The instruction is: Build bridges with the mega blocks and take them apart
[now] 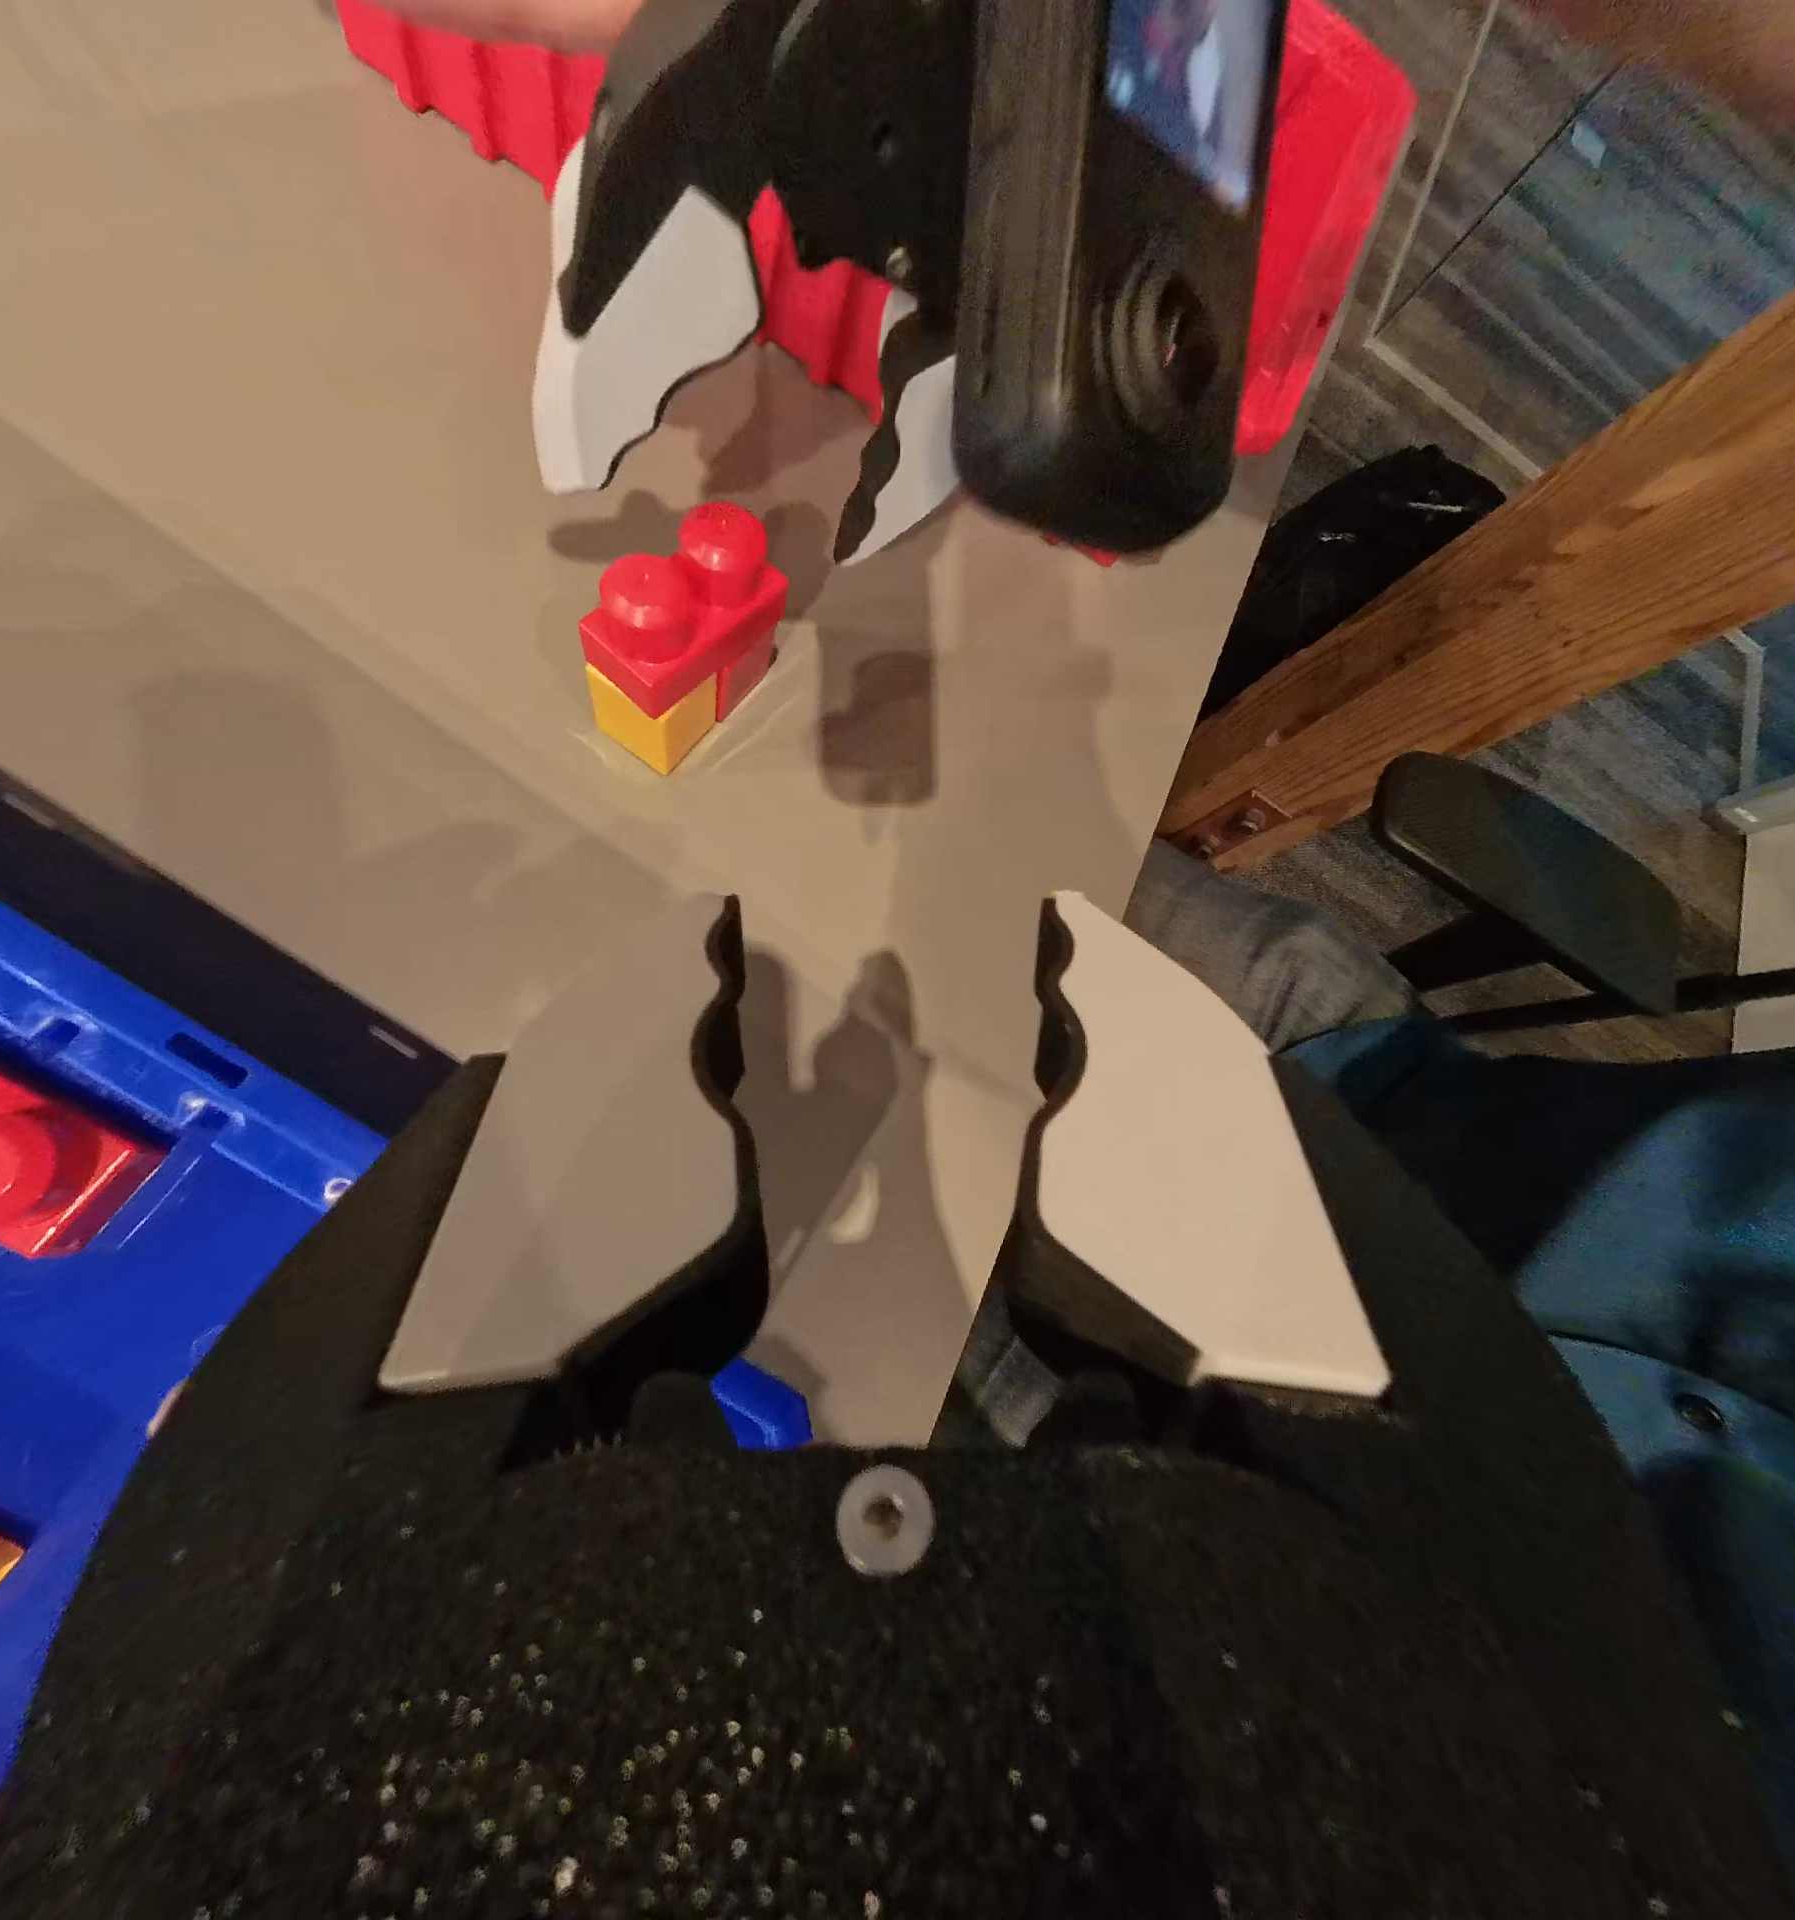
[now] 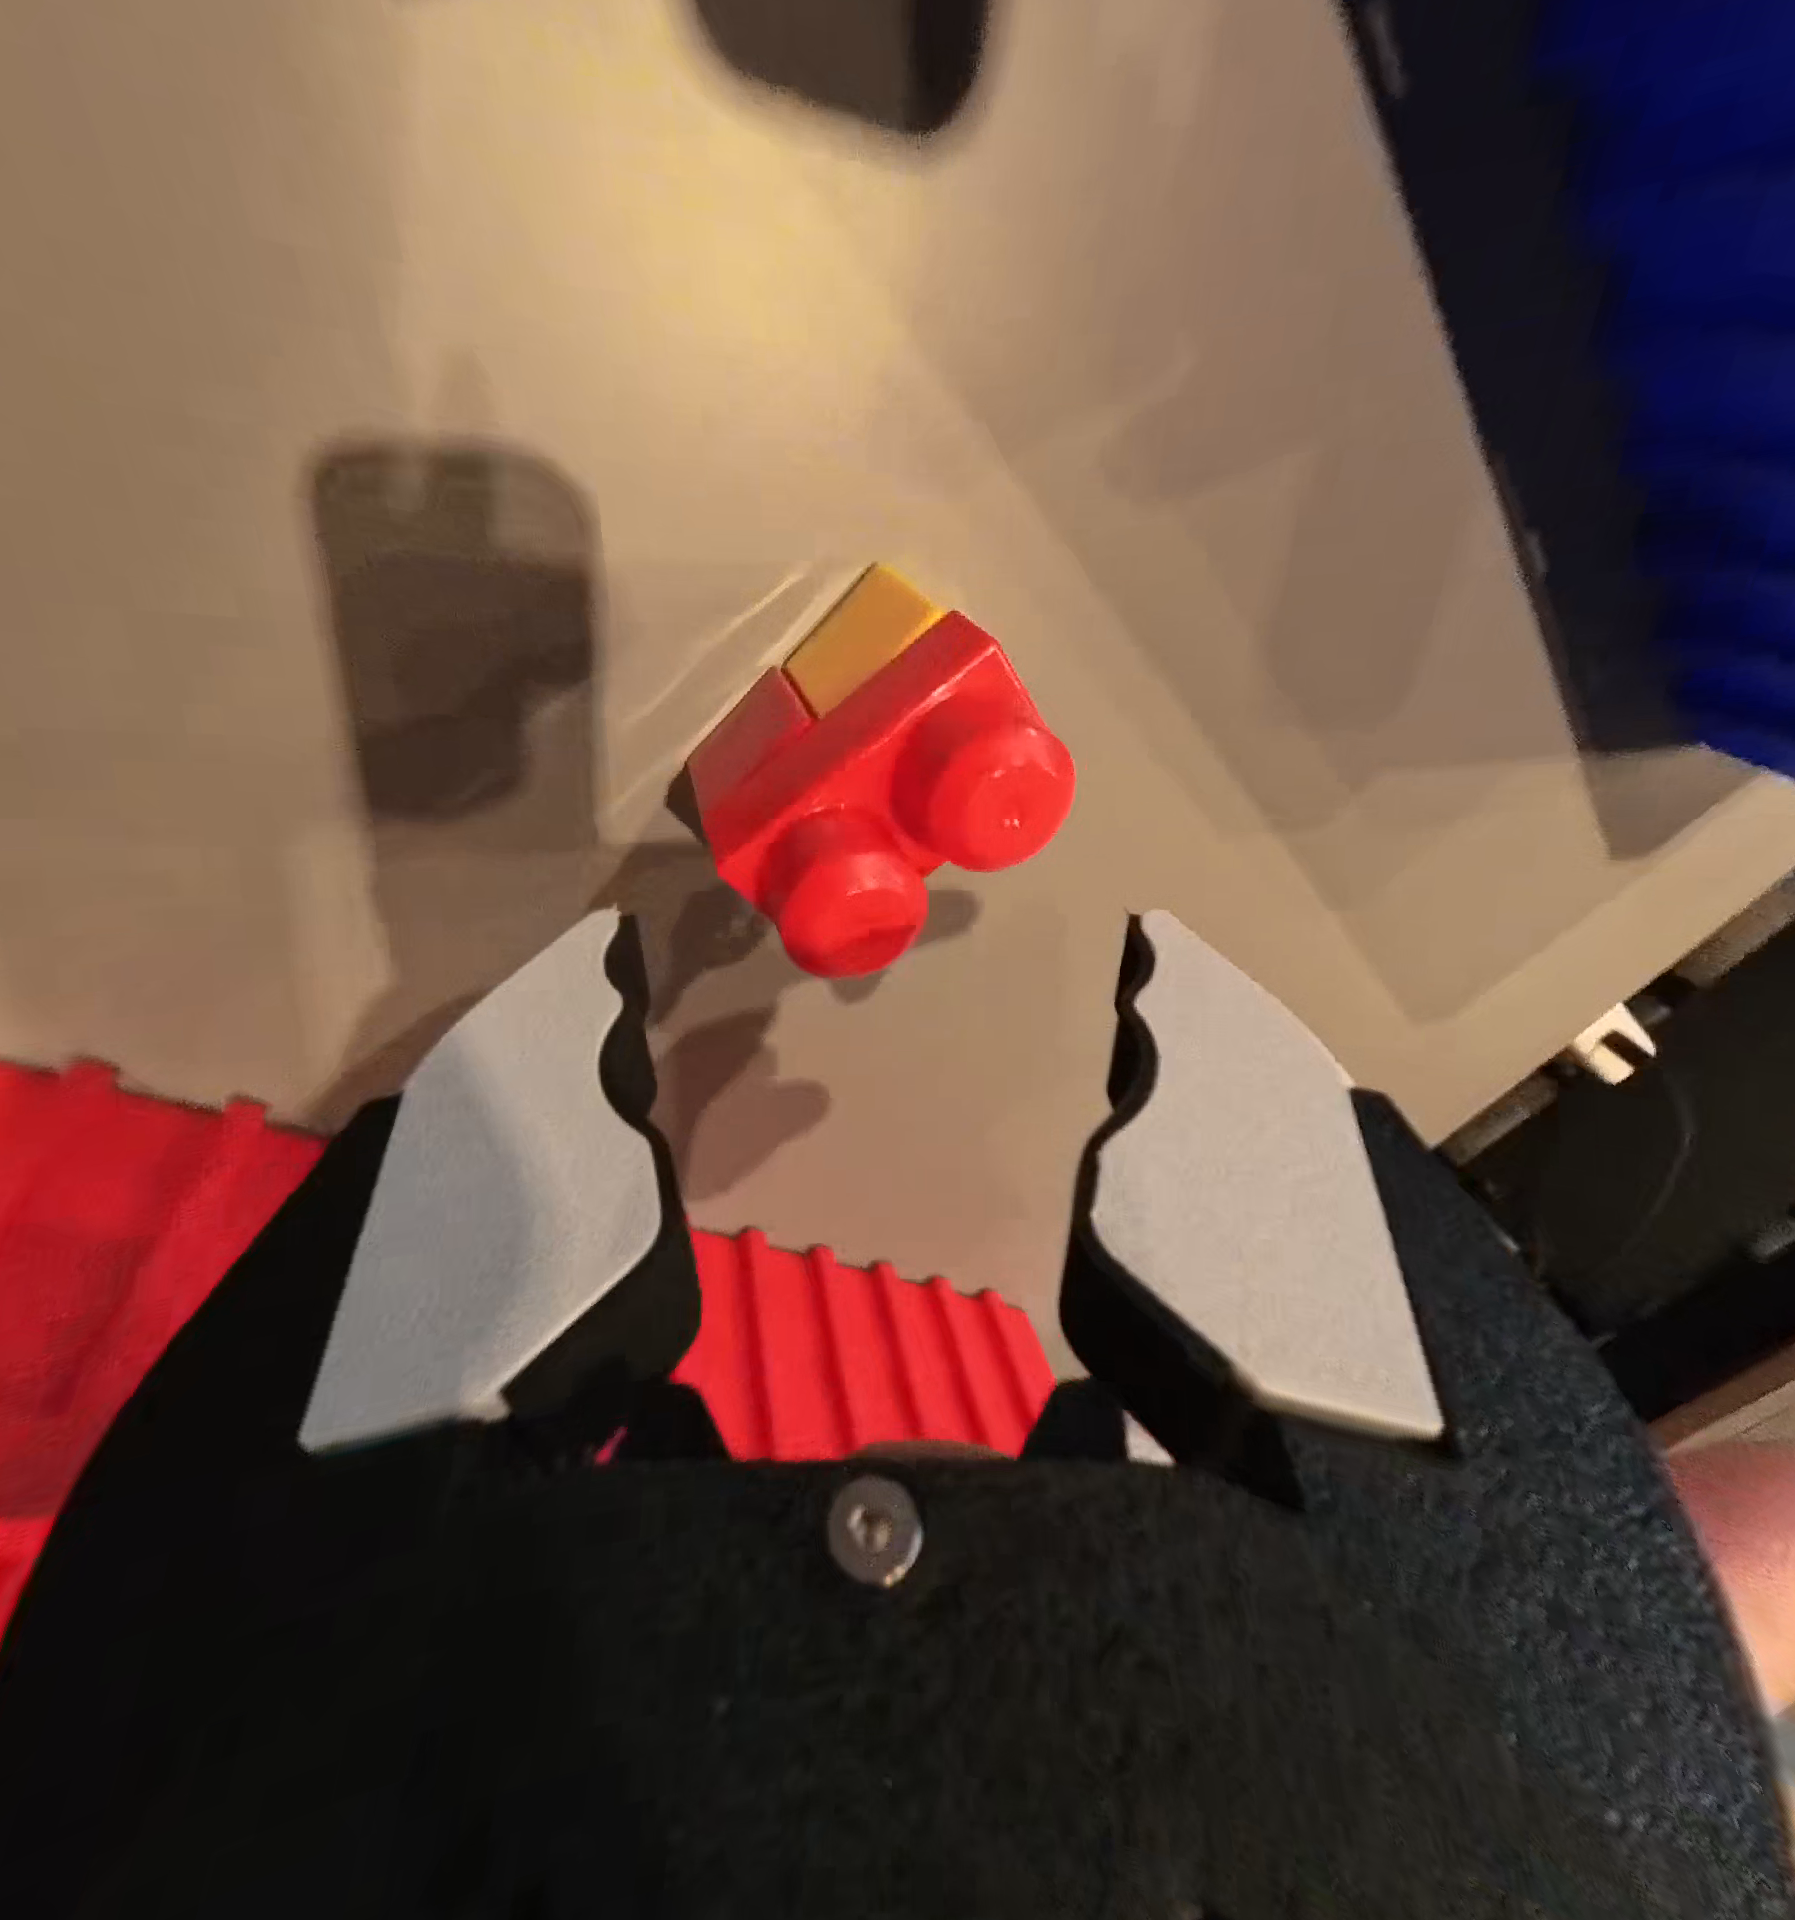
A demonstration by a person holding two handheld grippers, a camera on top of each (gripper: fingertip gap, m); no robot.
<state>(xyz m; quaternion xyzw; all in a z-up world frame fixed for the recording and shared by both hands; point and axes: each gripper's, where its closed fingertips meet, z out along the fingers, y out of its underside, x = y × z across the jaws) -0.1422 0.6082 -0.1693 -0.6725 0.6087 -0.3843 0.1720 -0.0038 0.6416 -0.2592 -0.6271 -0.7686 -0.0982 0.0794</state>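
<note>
On the beige tabletop (image 1: 249, 520) stands a small bridge of mega blocks (image 1: 680, 649): a red two-stud block (image 1: 685, 613) lies across a yellow block (image 1: 654, 722) and a darker red block (image 1: 747, 675), which stand side by side beneath it. The right gripper (image 1: 721, 509) hangs just above and behind the bridge, its fingers (image 1: 644, 343) spread wide with nothing between them and clear of the studs; from its own camera the bridge lies just past the fingertips, apart from both. The left gripper (image 1: 888, 914) is nearer the tabletop's edge, well short of the bridge, its fingers (image 1: 602, 1122) apart and bare, only the tabletop showing in the gap. A red ribbed bin (image 1: 488, 94) sits at the far side behind the right gripper, and a blue bin (image 1: 93, 1351) holding red pieces lies at the left gripper's left side
</note>
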